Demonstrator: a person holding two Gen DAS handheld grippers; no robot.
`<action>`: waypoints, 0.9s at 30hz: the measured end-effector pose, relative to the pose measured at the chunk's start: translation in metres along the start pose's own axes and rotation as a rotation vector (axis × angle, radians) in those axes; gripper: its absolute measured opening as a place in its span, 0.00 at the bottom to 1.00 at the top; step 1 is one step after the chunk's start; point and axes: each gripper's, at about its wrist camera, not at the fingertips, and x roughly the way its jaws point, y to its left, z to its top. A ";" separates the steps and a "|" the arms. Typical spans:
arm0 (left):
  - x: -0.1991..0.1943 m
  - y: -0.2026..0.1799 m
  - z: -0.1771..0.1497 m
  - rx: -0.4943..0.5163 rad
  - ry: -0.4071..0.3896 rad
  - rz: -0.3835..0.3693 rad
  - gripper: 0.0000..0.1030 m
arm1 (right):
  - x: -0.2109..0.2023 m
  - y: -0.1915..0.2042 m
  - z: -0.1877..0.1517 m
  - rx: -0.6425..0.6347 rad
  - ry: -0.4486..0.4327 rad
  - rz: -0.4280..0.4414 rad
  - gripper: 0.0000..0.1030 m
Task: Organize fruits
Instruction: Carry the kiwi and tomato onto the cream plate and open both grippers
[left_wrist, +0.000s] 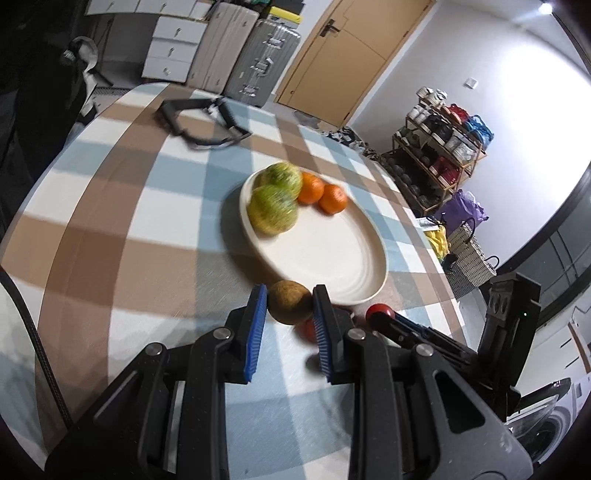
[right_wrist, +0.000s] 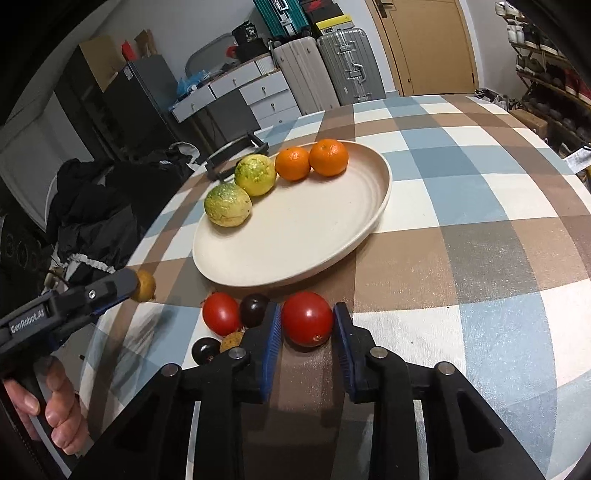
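**Two fruits in the grippers, plate just beyond both**

- Landmark: cream plate (right_wrist: 295, 236) on the checked tablecloth (right_wrist: 480, 229).
- Left of the plate's near rim: left gripper (left_wrist: 290, 314), jaws clamped on a brownish-yellow round fruit (left_wrist: 289, 302). The fruit sits just short of the rim and appears slightly lifted, though that is hard to confirm.
- On the plate, far side, left to right: two green-yellow citrus (right_wrist: 228, 205), then two oranges (right_wrist: 328, 157). The near half is bare.
- Before the near rim, on the cloth: a red tomato (right_wrist: 221, 313), a dark plum (right_wrist: 254, 309), a second dark fruit (right_wrist: 205, 349) and a small yellowish fruit, partly hidden.
- Right of these: right gripper (right_wrist: 307, 325), jaws closed against a second red tomato (right_wrist: 307, 318), still resting on the cloth.
- Judgement: the plate lies straight ahead of both grippers; a short forward carry over the rim reaches bare plate. The left is nearer.
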 end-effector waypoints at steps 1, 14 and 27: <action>0.003 -0.005 0.006 0.008 -0.003 -0.006 0.22 | -0.002 -0.002 0.001 0.004 -0.007 0.003 0.28; 0.066 -0.057 0.067 0.094 0.011 -0.047 0.22 | -0.030 -0.021 0.084 0.025 -0.107 0.080 0.28; 0.157 -0.069 0.076 0.085 0.125 -0.050 0.22 | 0.033 -0.049 0.151 0.057 0.006 0.120 0.28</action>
